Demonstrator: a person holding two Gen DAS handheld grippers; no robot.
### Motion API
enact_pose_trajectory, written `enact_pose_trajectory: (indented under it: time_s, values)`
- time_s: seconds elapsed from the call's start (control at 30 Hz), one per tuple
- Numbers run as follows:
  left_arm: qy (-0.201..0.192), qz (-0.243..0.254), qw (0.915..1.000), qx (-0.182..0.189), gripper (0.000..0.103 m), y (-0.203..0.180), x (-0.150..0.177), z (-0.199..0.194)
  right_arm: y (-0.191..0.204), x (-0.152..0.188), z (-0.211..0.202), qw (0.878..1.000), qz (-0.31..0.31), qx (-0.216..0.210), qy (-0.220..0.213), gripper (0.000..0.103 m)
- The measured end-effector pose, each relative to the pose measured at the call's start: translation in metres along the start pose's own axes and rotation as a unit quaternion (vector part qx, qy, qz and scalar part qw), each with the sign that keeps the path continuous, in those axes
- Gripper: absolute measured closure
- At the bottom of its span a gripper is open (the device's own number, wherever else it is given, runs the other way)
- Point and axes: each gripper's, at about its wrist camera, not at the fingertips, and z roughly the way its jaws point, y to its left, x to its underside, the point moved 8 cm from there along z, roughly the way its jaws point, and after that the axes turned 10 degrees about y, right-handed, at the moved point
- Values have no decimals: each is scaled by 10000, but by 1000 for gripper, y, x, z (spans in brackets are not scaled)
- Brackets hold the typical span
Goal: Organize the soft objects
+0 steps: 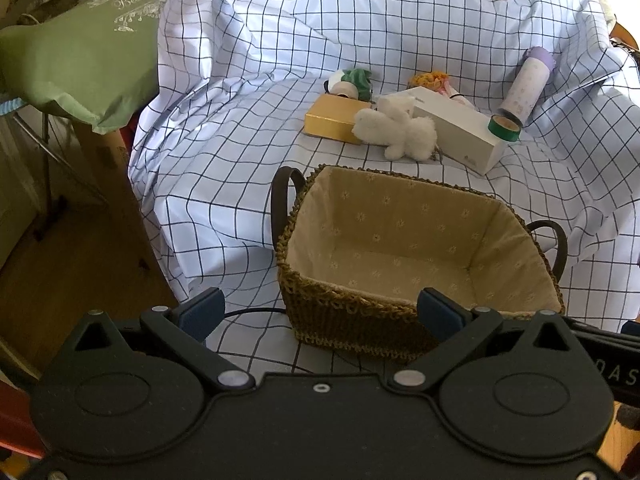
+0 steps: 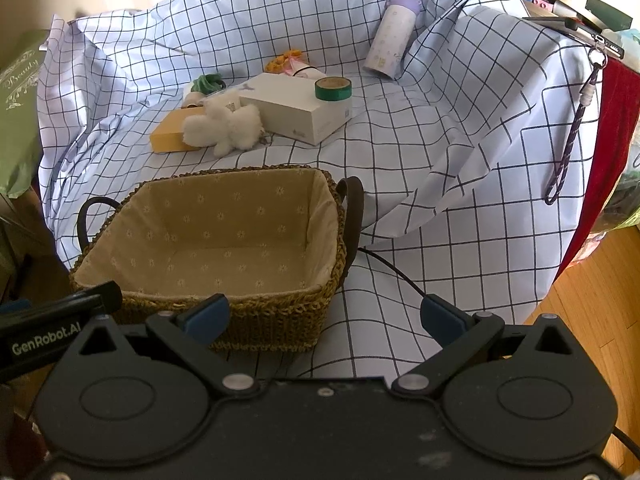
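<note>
Both grippers, left [image 1: 320, 312] and right [image 2: 326, 316], gape empty; plush toy [image 1: 396, 132] lies beyond basket [image 1: 340, 304].

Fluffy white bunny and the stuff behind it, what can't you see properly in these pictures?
- Fluffy white toy: face not visible in either view, too small and turned away.
- Green soft thing: partly hidden behind the yellow box in the left wrist view; shape unclear.
- Orange-yellow knitted thing: half hidden behind the white box in the right wrist view.
- Basket: front wall partly covered by the right fingers.
</note>
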Motion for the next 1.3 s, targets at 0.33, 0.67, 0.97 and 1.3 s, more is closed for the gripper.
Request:
enact_pose_trajectory:
  time_s: [0.33, 0.67, 0.97, 1.3]
  values:
    - [-116, 46, 9999, 42, 4, 1, -6, -2, 4, -9, -2, 9998, -82, 127, -151, 1]
    - [-57, 365, 9993, 25, 4, -3, -20, 8, 8, -28, 11, 9989, -261, 380, -113, 1]
    - [66, 431, 9990, 123, 4, -3, -45, 18, 9, -65, 20, 9978, -335, 487, -300, 1]
    - [173, 563, 9983, 15, 4, -9, -90, 41, 2, -120, 35, 9928, -337, 915, -700, 1]
